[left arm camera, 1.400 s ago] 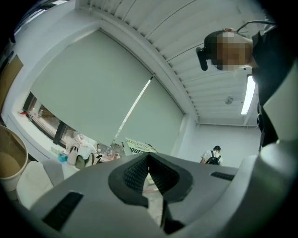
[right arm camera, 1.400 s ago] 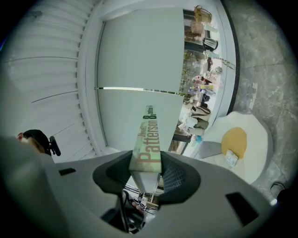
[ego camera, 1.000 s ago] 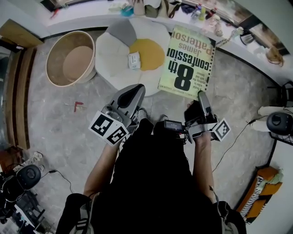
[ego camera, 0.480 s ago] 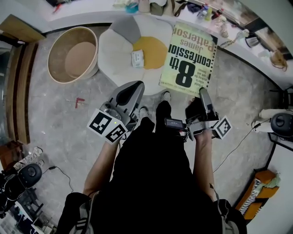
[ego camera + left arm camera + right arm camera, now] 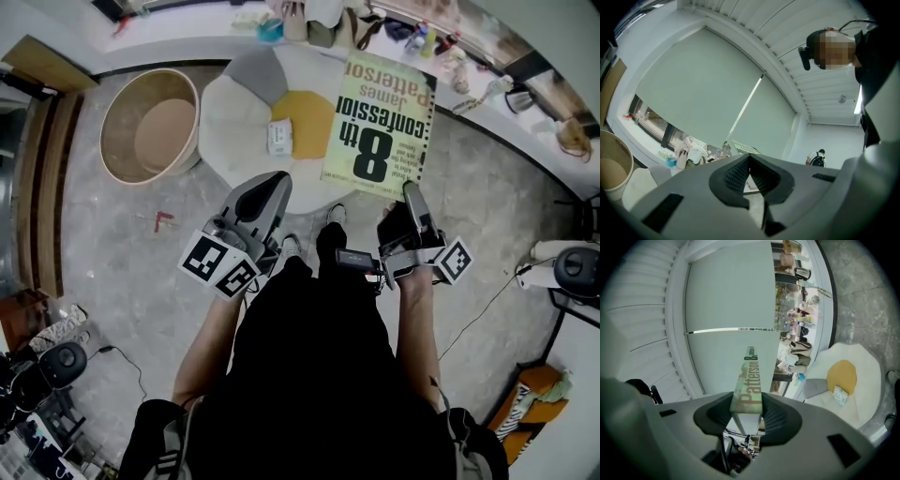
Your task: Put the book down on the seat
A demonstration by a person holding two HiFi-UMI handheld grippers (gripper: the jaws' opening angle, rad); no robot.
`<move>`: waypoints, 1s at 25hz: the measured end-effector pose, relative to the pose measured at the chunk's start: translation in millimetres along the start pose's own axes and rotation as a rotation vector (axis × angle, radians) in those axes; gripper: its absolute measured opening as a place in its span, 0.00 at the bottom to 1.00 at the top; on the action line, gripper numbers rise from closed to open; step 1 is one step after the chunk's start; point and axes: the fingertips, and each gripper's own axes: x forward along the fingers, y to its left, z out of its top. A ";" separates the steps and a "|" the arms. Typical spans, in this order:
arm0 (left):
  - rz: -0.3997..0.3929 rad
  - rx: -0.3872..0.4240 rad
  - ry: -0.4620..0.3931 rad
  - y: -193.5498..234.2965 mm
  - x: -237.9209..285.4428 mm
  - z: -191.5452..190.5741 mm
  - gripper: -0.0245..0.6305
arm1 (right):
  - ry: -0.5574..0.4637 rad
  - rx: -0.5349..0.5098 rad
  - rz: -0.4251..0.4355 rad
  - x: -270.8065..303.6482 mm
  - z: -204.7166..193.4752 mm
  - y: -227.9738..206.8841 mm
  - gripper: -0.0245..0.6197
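Right hand-held gripper [image 5: 748, 409] clamps the book [image 5: 751, 376] — left hand-held gripper [image 5: 750, 165] pressed closed.

The pale green paperback book [image 5: 378, 127], with a black title and red author's name, hangs in the air cover-up, its near edge clamped in the right gripper [image 5: 410, 195], seemingly above the right edge of the white rounded cushioned seat [image 5: 230, 122] with a mustard round pad [image 5: 305, 124]

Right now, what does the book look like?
The book looks like a pale green paperback with big dark print, "8th confession" and "James Patterson". The right hand-held gripper clamps the edge nearest the person and holds it in the air, cover facing up. It is not yet on the white seat.
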 end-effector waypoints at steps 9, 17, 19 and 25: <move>0.042 0.054 -0.053 -15.2 1.7 4.0 0.06 | 0.052 -0.009 0.061 3.6 11.7 -4.0 0.32; 0.106 0.074 -0.075 -23.1 46.1 3.9 0.06 | 0.162 -0.019 0.099 42.3 52.5 -12.4 0.32; 0.084 0.072 -0.082 -19.3 38.0 7.7 0.06 | 0.160 -0.052 0.104 45.4 39.5 -7.0 0.32; -0.053 -0.072 0.023 -36.3 17.8 -0.2 0.06 | 0.054 -0.062 -0.065 -7.2 5.7 9.1 0.32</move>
